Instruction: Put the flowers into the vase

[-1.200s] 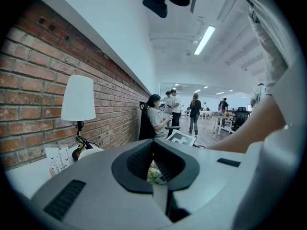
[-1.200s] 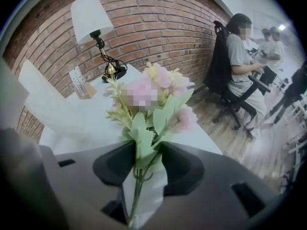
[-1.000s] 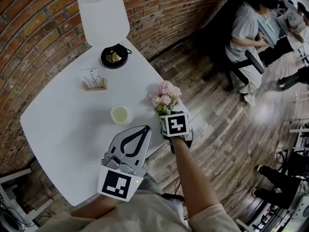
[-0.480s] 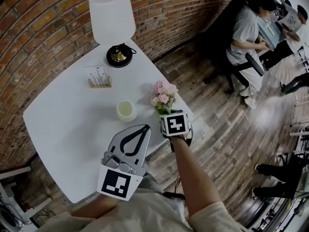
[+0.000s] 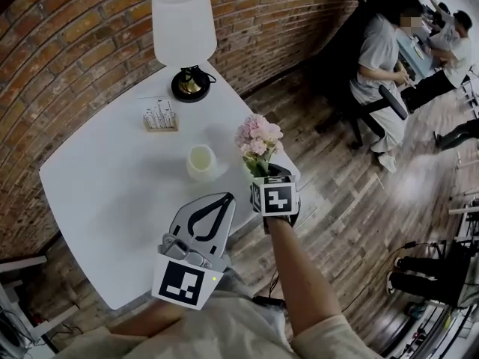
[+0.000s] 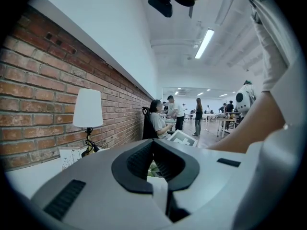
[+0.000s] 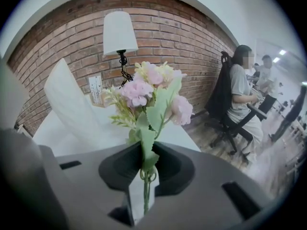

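Right of centre in the head view, the flowers are over the right edge of the desk, pink heads up. Right gripper has them: its jaws have just been closing and are now pinched on the thin green stem low down, with a leaf caught between the pads too. Left gripper is at lower centre of the head view, jaws together, nothing in them. Vase stands on the desk at frame centre, just left of the flowers. It is small and pale, mouth up, apart from both grippers. Lamp is at upper left, well clear.

Handling, my read: the bunch looks artificial, very light and top-heavy, with soft heads and leaves that would crush. Stem is thin, likely wiry, so it could pivot in the pads if I swing fast. Low on the stem is the right hold, since it keeps the pads off the heads. The end below the jaws looks short, so I'd feed that in first. Vase looks light too and could tip if knocked at the rim. Left gripper is free to steady it.
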A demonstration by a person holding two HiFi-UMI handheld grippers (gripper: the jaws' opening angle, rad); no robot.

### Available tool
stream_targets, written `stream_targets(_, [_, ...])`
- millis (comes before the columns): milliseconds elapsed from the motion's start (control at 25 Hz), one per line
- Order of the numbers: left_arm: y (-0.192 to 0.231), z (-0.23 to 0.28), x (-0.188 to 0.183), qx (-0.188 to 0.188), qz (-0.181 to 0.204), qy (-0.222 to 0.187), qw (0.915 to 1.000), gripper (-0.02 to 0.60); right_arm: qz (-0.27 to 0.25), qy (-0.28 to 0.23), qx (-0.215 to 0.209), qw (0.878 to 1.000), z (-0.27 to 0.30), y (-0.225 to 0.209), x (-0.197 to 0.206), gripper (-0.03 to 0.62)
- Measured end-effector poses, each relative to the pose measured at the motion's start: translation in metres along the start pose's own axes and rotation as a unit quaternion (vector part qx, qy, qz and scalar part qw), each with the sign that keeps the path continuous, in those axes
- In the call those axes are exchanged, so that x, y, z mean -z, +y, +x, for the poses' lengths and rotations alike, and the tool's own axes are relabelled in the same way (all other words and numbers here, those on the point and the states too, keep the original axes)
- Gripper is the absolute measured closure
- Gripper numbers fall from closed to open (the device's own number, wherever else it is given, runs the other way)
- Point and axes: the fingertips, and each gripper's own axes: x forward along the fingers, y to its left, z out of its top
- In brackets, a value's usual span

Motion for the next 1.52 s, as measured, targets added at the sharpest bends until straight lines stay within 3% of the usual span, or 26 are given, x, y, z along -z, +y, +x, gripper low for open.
stream_targets(400, [-0.004, -0.021, -0.007, -0.008, 0.003, -0.008, 0.9999, 0.574, 0.026, -0.11, 0.01, 0.993, -0.037, 0.003, -0.028, 0.528])
stream_targets(760, [-0.004, -0.042, -0.011, -0.013, 0.007, -0.015, 0.9998, 0.572, 0.027, -0.22, 0.012, 0.975, -0.074, 0.015, -0.062, 0.528])
stream_targets(1520, [0.008, -0.081, -0.021, -0.036, 0.014, -0.033, 0.9987, 0.574, 0.002, -0.423, -0.043, 0.905, -0.175, 0.075, -0.137, 0.528])
